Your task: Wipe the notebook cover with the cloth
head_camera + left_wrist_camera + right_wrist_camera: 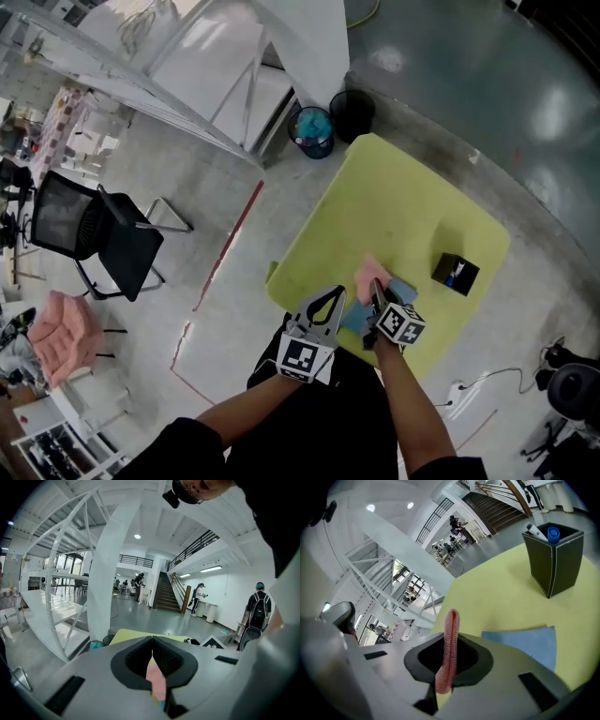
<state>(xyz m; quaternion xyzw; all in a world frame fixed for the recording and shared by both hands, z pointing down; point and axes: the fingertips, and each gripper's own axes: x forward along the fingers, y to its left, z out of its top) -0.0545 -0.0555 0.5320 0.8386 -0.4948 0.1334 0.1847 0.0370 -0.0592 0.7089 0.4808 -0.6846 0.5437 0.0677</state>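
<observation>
Cloth (451,625), likely soft and light, is pinched at one edge by the right gripper (449,654) near the notebook (529,641), and the left gripper (152,649) is closed on nothing.

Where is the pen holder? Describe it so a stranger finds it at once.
Find the yellow-green table. Beyond the blue notebook and the pink cloth, standing alone, is the pen holder. It is the only dark, upright box, with pale stitched edges.
</observation>
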